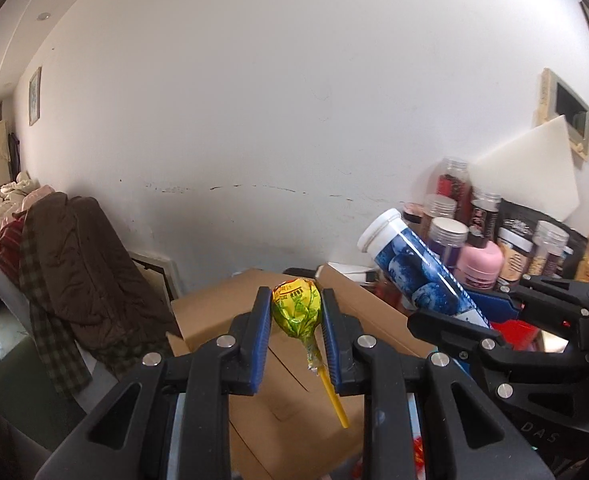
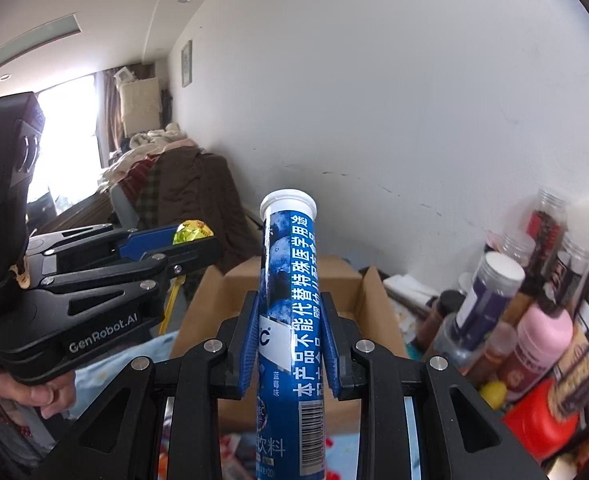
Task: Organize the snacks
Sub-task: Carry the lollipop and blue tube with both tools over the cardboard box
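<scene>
Blue-padded jaws of the left gripper (image 1: pixel 296 312) pinch a lollipop (image 1: pixel 296 310) by its green-yellow wrapped head, its yellow stick slanting down toward the camera. Alongside, the right gripper (image 2: pixel 290 316) clamps a blue tube (image 2: pixel 288 280) with a white cap, held nearly upright in its own view. Both snacks are held above an open cardboard box (image 2: pixel 370 292). Beyond it, to the right, jars (image 1: pixel 450 240) and a pink bottle (image 1: pixel 480 262) crowd against the white wall (image 1: pixel 274 120).
</scene>
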Demonstrator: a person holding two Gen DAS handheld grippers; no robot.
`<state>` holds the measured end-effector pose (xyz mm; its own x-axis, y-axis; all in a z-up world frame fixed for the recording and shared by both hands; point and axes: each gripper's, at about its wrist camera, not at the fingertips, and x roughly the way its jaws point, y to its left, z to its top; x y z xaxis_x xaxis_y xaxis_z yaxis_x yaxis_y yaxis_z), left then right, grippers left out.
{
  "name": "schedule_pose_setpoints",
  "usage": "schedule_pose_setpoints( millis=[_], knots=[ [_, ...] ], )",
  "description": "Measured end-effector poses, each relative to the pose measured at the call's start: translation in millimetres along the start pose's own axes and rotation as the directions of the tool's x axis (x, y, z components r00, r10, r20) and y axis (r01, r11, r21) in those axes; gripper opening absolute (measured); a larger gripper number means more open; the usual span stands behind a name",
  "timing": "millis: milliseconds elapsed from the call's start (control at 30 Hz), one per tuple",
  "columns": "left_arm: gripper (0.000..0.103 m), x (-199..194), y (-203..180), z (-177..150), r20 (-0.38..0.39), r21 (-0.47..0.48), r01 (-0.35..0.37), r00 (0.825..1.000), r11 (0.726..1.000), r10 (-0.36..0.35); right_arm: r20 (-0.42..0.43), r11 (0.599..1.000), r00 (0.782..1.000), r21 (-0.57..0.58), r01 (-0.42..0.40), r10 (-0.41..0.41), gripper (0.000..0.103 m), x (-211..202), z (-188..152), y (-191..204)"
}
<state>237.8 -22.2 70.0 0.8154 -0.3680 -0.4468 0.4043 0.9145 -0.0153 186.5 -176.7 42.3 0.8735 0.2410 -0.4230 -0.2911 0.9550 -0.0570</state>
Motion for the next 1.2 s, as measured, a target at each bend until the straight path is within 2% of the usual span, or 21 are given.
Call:
schedule_pose_setpoints(
  millis=[300, 433, 667, 900, 1200],
  knots=[
    [0.024, 77, 18, 8, -0.100, -0.002, -0.028, 0.995, 1.000, 0.028, -0.053, 1.000, 0.999, 0.006, -0.006, 0.006, 0.028, 65, 12, -27],
    [0.024, 110, 22, 6, -0.153, -0.023, -0.015, 0.988, 1.000, 0.011, -0.093, 1.000, 0.996, 0.014, -0.011, 0.012, 0.028, 92, 13, -35],
    [0.024, 157, 21, -3, -0.222, -0.020, -0.041, 0.974, 0.999, 0.035, -0.166, 1.000, 0.986, 0.017, -0.020, 0.023, 0.028, 136, 9, -44],
    [0.024, 192, 29, -17, -0.300, -0.020, -0.067, 0.952, 0.998, 0.058, -0.241, 0.999, 0.970, 0.039, -0.019, 0.027, 0.028, 170, -3, -49],
    [0.024, 222, 33, -34, -0.403, 0.002, -0.079, 0.912, 0.997, 0.073, -0.339, 0.999, 0.940, 0.046, -0.013, 0.028, 0.028, 198, -19, -53]
  ],
)
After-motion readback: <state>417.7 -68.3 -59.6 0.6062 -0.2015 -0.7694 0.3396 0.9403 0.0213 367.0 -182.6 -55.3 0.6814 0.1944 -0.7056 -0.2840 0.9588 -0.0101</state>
